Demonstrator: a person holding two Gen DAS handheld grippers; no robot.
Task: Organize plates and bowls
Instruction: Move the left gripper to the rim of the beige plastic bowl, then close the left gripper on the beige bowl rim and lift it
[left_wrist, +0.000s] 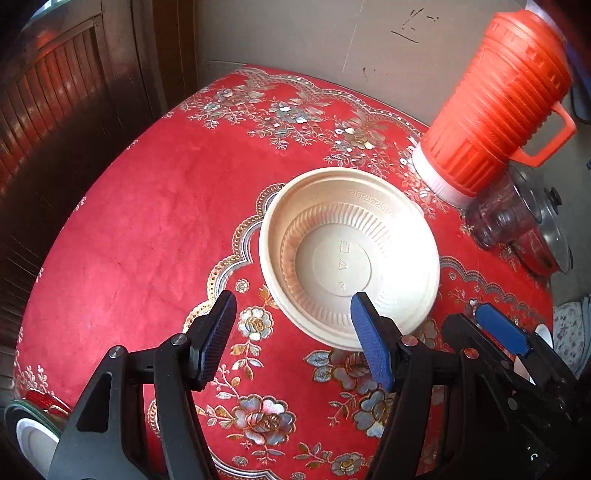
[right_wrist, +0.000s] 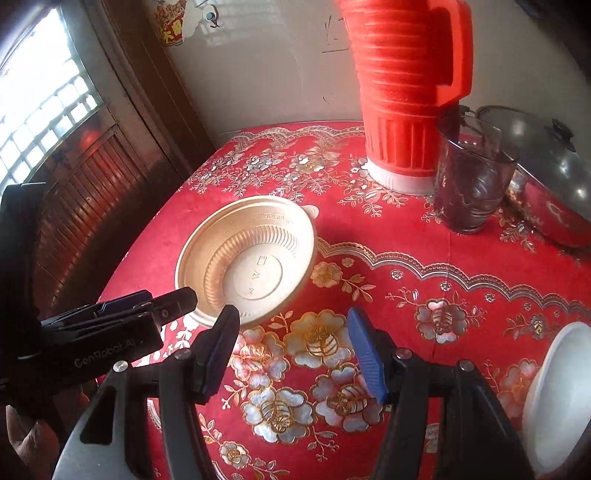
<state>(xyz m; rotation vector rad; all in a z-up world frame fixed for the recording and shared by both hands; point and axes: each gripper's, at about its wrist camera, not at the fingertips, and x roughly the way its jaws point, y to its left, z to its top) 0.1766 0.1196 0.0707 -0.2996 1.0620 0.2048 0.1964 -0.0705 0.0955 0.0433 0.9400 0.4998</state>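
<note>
A beige ribbed bowl (left_wrist: 347, 254) sits upright on the red flowered tablecloth (left_wrist: 147, 229); it also shows in the right wrist view (right_wrist: 247, 254). My left gripper (left_wrist: 291, 332) is open and empty, just short of the bowl's near rim. It also shows from the side in the right wrist view (right_wrist: 162, 306), next to the bowl. My right gripper (right_wrist: 295, 343) is open and empty, to the right of the bowl. It shows in the left wrist view (left_wrist: 495, 328) at the right. A white bowl (right_wrist: 557, 398) lies at the table's right edge.
An orange thermos jug (right_wrist: 402, 85) stands at the back by the wall, with a clear glass pitcher (right_wrist: 472, 181) and a pot with a lid (right_wrist: 546, 162) to its right. A white dish (left_wrist: 33, 439) shows below the table's left edge.
</note>
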